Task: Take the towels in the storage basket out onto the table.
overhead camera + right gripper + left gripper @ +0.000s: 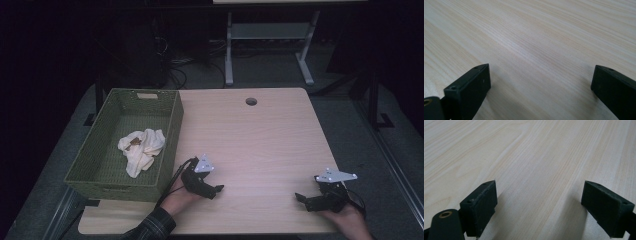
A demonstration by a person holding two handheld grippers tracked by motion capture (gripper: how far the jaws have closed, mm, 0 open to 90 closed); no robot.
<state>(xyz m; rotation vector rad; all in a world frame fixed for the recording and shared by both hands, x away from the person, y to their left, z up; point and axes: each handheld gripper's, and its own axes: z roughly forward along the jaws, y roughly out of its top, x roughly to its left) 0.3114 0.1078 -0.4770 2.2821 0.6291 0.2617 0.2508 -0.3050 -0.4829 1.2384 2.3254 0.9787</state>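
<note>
Green woven basket (102, 150), cream cloth (141, 149), pale wood-grain table (260, 140), black tongs (214, 190).

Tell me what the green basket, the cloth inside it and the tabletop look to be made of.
Green basket: probably woven plastic, matte, with an even weave pattern. Cloth: soft fabric, cream-white, crumpled into folds. Tabletop: pale wood-grain, likely laminate, smooth with a faint sheen.

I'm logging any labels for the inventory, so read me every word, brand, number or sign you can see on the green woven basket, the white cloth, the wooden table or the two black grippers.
None: no readable text anywhere.
Green woven plastic basket: no label.
Crumpled white cloth: a small brown patch, too small to tell.
Light wooden table: bare grain.
Black left gripper and right gripper: no markings.
</note>
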